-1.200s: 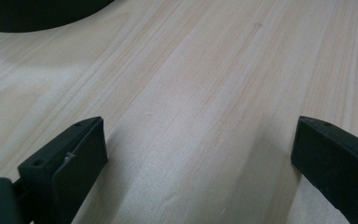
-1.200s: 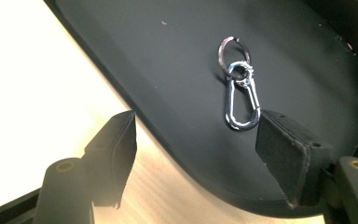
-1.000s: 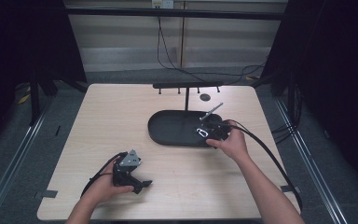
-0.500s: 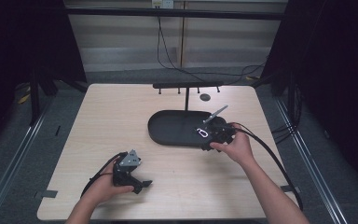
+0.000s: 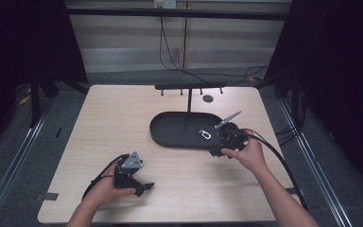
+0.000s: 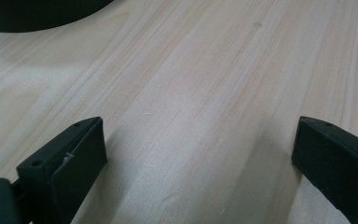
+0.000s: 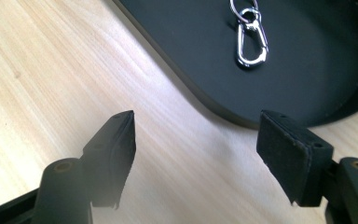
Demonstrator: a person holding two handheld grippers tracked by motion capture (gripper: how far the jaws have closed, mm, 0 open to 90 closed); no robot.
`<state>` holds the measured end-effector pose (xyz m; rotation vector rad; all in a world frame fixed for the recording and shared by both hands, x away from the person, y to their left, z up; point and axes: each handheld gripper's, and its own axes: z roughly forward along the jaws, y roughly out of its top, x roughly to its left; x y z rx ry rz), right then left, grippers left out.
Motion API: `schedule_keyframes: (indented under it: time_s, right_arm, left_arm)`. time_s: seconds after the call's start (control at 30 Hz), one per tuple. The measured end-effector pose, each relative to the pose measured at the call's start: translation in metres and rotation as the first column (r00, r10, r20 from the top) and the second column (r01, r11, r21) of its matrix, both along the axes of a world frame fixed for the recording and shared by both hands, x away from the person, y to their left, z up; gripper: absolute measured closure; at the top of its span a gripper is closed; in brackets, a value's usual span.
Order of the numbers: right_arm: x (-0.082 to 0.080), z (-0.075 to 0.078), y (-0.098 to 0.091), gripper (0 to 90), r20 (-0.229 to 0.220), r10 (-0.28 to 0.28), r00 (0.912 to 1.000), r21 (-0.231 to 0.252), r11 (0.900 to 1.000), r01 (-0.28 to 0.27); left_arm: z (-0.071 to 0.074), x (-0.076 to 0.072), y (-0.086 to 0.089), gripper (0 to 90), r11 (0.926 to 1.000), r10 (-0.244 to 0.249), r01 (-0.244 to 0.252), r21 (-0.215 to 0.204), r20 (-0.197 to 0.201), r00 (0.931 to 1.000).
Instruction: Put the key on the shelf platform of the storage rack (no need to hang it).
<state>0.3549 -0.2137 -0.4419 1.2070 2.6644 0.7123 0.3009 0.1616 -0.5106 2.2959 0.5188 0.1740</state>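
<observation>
While the silver carabiner clip lies flat on the floor of the black oval tray, toward the tray's right end, the right gripper sits just off the tray's near right rim, low over the wooden table. In the right gripper view the clip shows with a small key ring linked to its far end, resting on the dark tray floor beyond the rim, and the gripper stands with its jaws spread wide and nothing between them but bare table and the tray's edge. The clip lies apart from both pads and is touched by nothing.

The person's right hand wraps the gripper's body from the near side, with its cable trailing back along the forearm to the near right.

At the near left of the table, well apart from the tray, the left gripper rests low on the wood in the left hand, its grey three-cornered plate facing up. In the left gripper view its jaws are likewise spread wide, with only pale wood grain between them, and a curve of the tray shows at the far left.

A thin black stand with a crossbar and small pegs rises at the tray's far side, and a small dark disc lies on the table just right of it.
</observation>
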Motion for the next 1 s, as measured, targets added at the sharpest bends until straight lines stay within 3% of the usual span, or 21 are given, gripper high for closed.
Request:
schedule_keyframes:
  time_s: [0.47,1.0]
  right_arm:
    - [-0.020,-0.006,-0.032,27.8,-0.006,-0.032,0.9995,0.045,0.9985,0.032]
    - [-0.033,-0.016,-0.048,26.7,-0.011,-0.039,0.9992,0.043,0.9983,0.039]
  left_arm:
    - [0.000,0.000,0.000,2.7,1.0000,0.001,-0.001,-0.001,0.000,1.0000]
    - [0.000,0.000,0.000,2.7,1.0000,0.001,-0.001,-0.001,0.000,1.0000]
